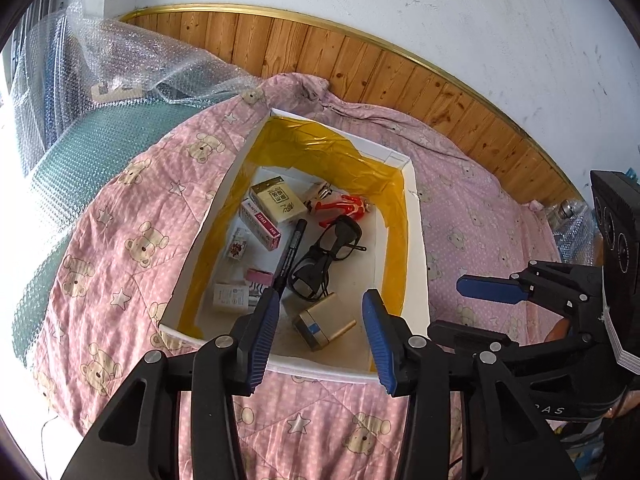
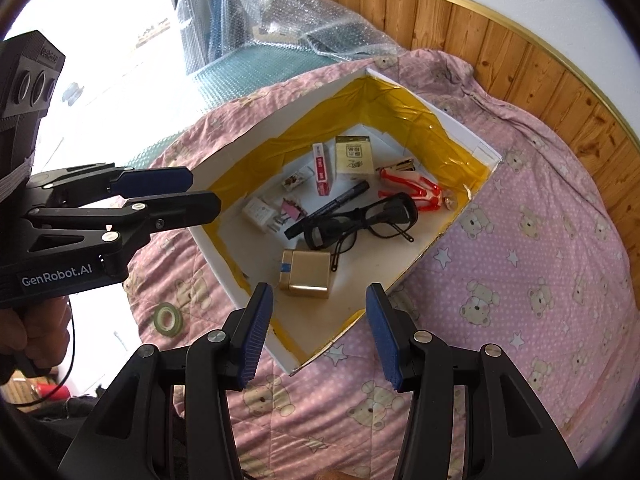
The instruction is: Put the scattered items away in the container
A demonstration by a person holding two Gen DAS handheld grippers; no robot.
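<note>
From the left wrist camera, the left gripper [image 1: 318,334] hangs above the near wall of the shallow white cardboard box lined with yellow tape [image 1: 416,240], its blue-padded jaws spread wide with nothing between them, which suits a tool that has no load and is held clear of the opening. The box sits on a pink quilt printed with bears and stars [image 1: 120,248], and the small things lie inside on its floor: a gold rectangular tin [image 1: 322,322] nearest the camera, black-framed spectacles [image 1: 328,256] beside a black marker pen [image 1: 290,254], a red and silver toy figure [image 1: 344,208] toward the far wall, and a tan paper packet [image 1: 278,200] leaning on a red and white carton [image 1: 260,224]. The right gripper [image 1: 492,292] pokes in from the side, off to the right of the box above the quilt. From the right wrist camera, that right gripper [image 2: 320,334] is likewise parted and empty over the box's near corner, while the left gripper [image 2: 160,192] reaches across the left wall. A roll of green tape [image 2: 169,319] lies on the quilt outside the box, just beside its left wall; it looks like the one item left to gather, and the left tool seems nearer.
</note>
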